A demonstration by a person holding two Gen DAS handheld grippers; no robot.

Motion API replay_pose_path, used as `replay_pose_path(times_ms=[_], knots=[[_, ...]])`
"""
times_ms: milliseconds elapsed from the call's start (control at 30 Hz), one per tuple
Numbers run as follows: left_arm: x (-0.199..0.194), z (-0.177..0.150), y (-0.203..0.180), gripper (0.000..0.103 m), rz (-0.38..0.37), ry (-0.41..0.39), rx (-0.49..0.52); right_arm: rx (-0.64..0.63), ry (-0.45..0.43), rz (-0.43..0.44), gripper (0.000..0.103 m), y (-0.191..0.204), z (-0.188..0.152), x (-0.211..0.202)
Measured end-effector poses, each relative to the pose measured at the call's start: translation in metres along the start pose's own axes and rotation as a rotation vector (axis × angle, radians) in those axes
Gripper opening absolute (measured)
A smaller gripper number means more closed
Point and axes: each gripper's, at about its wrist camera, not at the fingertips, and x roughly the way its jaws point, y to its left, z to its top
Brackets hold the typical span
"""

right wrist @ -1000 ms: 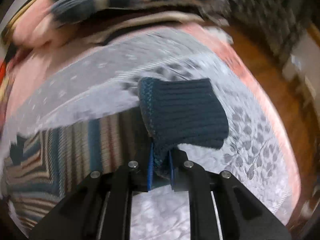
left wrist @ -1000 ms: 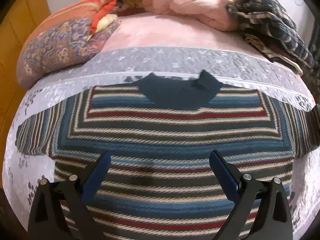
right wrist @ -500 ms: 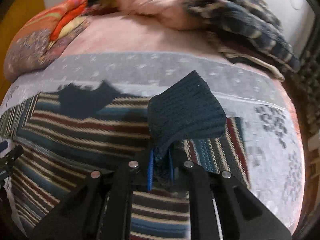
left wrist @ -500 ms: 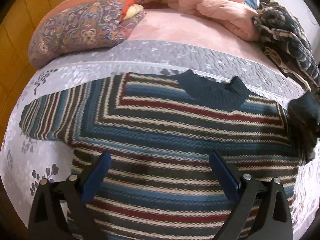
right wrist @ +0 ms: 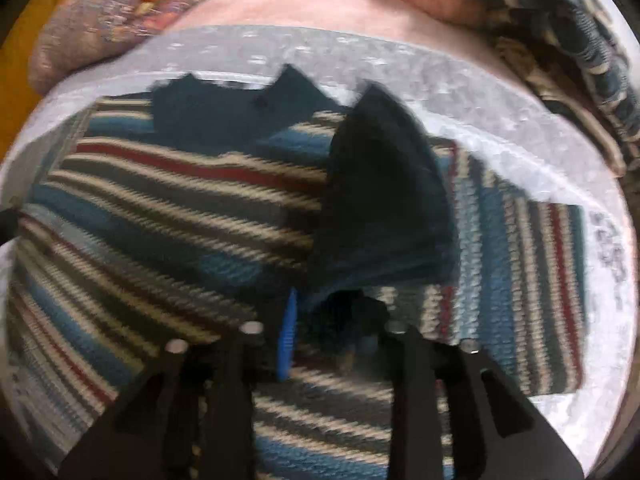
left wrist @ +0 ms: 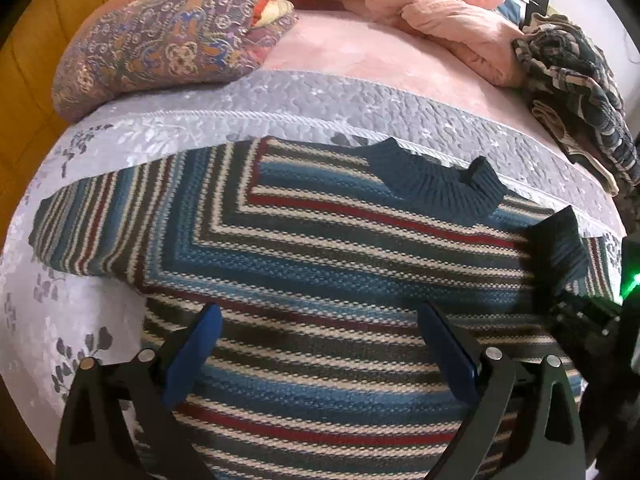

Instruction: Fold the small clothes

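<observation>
A striped knit sweater [left wrist: 320, 264] with a dark blue collar [left wrist: 440, 188] lies flat on the grey bedspread [left wrist: 280, 100]. My left gripper [left wrist: 320, 344] hovers open over the sweater's lower body and holds nothing. The sweater's right sleeve [right wrist: 520, 280] is folded inward over the body. Its dark blue cuff [right wrist: 380, 184] stands up between the fingers of my right gripper [right wrist: 336, 336], whose jaws stand apart; the far pad is hidden by the cuff. In the left wrist view, that cuff [left wrist: 564, 248] and the right gripper [left wrist: 588, 316] sit at the right edge. The other sleeve [left wrist: 100, 220] lies spread out.
A patterned pillow [left wrist: 160, 40] lies at the back left, and a pink quilt [left wrist: 440, 12] is bunched behind it. A pile of dark patterned clothes [left wrist: 580, 80] sits at the back right. A wooden panel [left wrist: 24, 80] borders the bed on the left.
My right gripper carried the cuff leftward over the sweater's body, folding the sleeve in, and its jaws have widened. The left gripper's view slid left; it stayed open.
</observation>
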Motion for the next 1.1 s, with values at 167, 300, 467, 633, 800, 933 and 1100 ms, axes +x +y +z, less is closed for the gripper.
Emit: replay_pose_path(times_ms=[167,300,467,633,800,933,1100], knots=[[0.009,0.002,-0.024,0.098,-0.074,0.036,0.013,0.044,0.018,0.227,0.043,-0.012,-0.016,-0.019],[0.022,0.000,-0.047,0.098,-0.183,0.101,0.000,0.131,-0.004,0.237,0.043,-0.039,-0.042,-0.048],[0.047,0.006,-0.092,0.093,-0.302,0.190,0.012,0.200,-0.003,0.180,0.045,-0.069,-0.074,-0.067],[0.084,0.009,-0.127,0.063,-0.390,0.318,-0.008,0.267,0.000,0.168,0.045,-0.091,-0.098,-0.075],[0.090,0.011,-0.143,0.028,-0.319,0.282,0.017,0.307,-0.004,0.144,0.045,-0.102,-0.104,-0.074],[0.072,0.017,-0.134,0.009,-0.357,0.203,-0.019,0.318,-0.016,0.127,0.045,-0.110,-0.103,-0.076],[0.030,0.022,-0.115,0.008,-0.365,0.057,-0.025,0.364,-0.041,0.134,0.045,-0.124,-0.097,-0.081]])
